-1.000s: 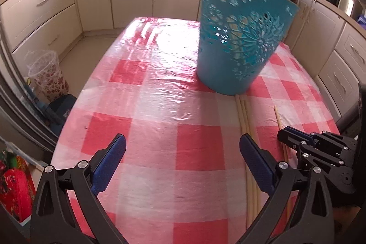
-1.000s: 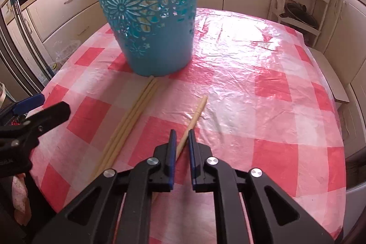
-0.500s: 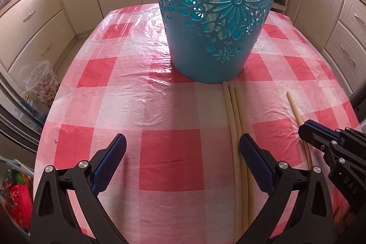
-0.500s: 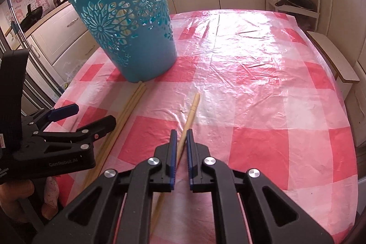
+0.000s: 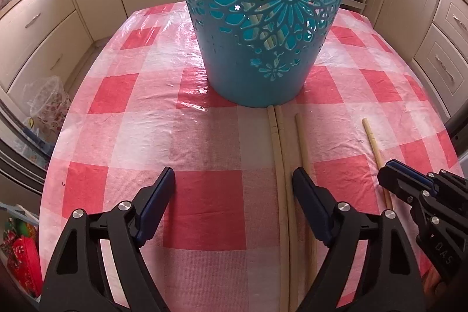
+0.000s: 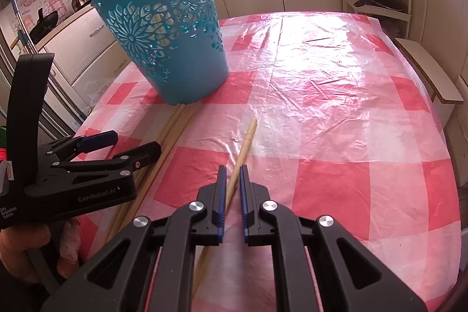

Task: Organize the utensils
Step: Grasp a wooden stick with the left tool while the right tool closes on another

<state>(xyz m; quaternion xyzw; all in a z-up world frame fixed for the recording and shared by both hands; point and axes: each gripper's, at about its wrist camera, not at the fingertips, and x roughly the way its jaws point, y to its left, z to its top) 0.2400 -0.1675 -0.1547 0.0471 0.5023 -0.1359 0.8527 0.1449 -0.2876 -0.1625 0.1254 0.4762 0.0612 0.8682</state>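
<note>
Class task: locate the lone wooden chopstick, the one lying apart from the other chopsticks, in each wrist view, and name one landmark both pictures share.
Left wrist view: the lone wooden chopstick lies at right, running down to the right tool.
Right wrist view: the same chopstick lies at centre, its near part between the right tool's narrowly parted fingers.
Shared landmark: the teal perforated plastic basket.
</note>
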